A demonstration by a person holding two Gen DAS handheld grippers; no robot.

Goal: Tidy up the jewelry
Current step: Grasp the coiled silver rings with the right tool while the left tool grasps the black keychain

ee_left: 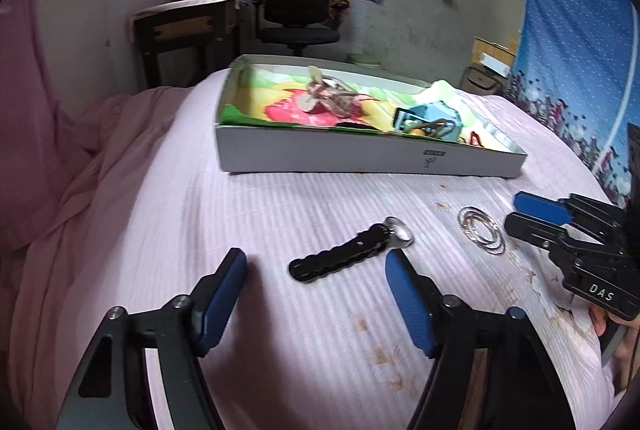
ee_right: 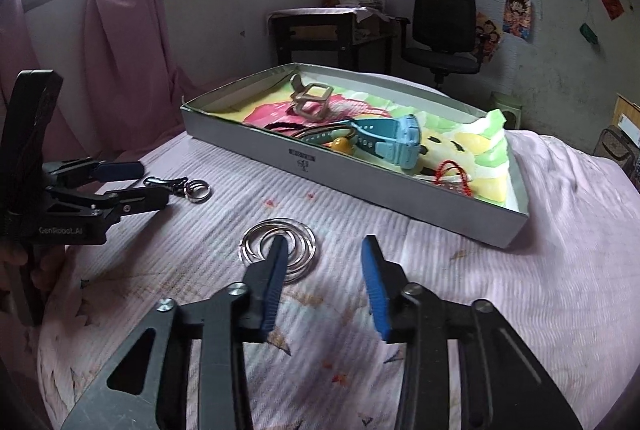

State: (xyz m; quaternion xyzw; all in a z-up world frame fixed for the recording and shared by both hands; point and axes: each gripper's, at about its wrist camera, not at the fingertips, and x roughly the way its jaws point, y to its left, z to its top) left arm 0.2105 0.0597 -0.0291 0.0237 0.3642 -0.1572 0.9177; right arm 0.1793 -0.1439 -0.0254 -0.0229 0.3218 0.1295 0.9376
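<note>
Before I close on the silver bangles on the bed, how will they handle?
The silver bangles look like several loose thin rings, so they'll probably scatter or slip apart if pinched on one. Smooth metal may slide on the pads. They lie flat on the soft pink sheet, so getting the right tongs under an edge may be awkward.

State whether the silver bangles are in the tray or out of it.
Out. The bangles lie on the pink sheet, in front of the tray.

Open bedspread before tray
</note>
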